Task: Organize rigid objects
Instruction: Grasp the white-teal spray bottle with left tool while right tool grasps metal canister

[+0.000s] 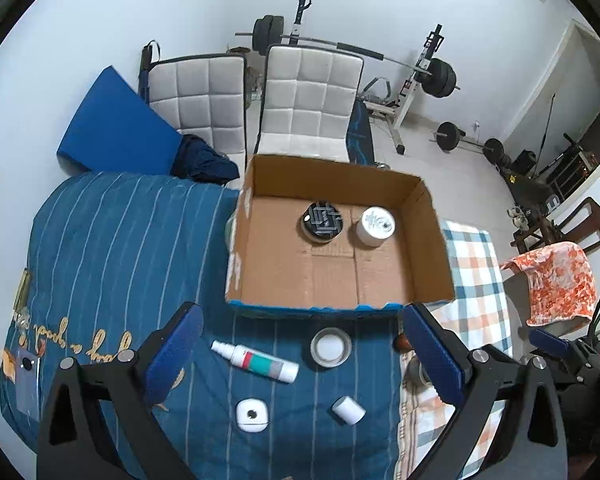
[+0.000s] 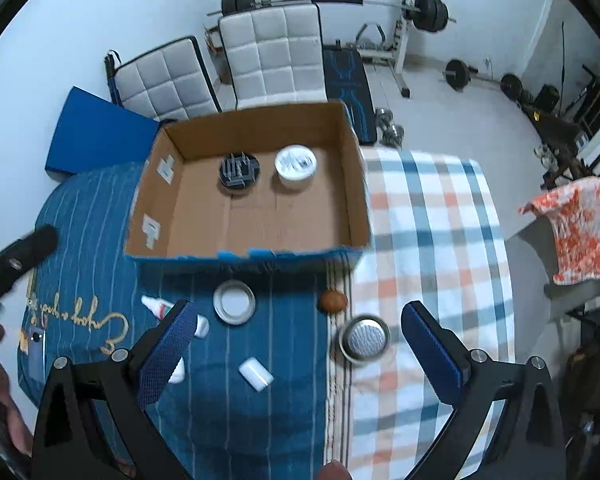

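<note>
Two jars already stand in the cardboard box (image 1: 428, 240): a black jar (image 1: 322, 222) and a white jar (image 1: 374, 226) side by side near its far wall. That, I judge, is the finished part.

Still out on the bed (image 1: 112, 240), in front of the box, lie a spray bottle (image 1: 256, 361), a round tin lid (image 1: 331, 347), a small white case (image 1: 253, 415), a white cap (image 1: 348, 410), a brown nut-like thing (image 2: 332, 301) and a silver tin (image 2: 365, 338).

My left gripper (image 1: 300, 356) has its fingers spread wide and empty above the bottle and lid. My right gripper (image 2: 298, 348) is likewise released, holding nothing, with the silver tin between its fingers. So roughly a quarter is done, and six pieces remain.
</note>
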`<state>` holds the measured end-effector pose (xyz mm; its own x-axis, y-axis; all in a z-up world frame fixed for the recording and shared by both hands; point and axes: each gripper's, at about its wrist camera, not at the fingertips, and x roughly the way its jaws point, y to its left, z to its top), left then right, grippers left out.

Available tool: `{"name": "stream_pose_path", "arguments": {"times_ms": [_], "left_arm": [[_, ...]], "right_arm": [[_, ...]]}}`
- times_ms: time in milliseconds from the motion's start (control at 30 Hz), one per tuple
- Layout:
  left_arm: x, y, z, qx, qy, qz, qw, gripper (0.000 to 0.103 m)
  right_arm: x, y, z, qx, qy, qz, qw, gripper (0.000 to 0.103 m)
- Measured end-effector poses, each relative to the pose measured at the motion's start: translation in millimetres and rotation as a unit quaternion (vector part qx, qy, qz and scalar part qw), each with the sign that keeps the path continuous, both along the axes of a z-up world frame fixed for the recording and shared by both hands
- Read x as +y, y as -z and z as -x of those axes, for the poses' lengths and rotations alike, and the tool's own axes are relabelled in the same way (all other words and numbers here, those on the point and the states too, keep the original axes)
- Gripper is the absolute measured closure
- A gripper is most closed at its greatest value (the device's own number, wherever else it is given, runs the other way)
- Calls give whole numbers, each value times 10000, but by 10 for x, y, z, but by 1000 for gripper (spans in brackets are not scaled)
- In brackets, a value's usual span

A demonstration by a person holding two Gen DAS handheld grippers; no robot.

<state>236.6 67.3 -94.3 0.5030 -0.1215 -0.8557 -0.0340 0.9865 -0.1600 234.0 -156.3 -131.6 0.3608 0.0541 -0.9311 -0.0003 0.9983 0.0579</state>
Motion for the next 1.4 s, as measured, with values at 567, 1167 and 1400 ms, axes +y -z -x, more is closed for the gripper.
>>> {"name": "stream_pose_path", "arguments": {"times_ms": [567,1167,1400], "left_arm": [[202,2182,311,2577,-282,179,9657,22],[228,2869,-171,2976,-1256,540,9449,64],[-133,2834,153,3044,-283,-37,9521,71]], "right_arm": [[-729,2024,-173,1933,782,-73,9780,0],[-650,2562,-457,2387,933,90,9666,29],[-455,2663,-163,2825,374,35,9585,29]]}}
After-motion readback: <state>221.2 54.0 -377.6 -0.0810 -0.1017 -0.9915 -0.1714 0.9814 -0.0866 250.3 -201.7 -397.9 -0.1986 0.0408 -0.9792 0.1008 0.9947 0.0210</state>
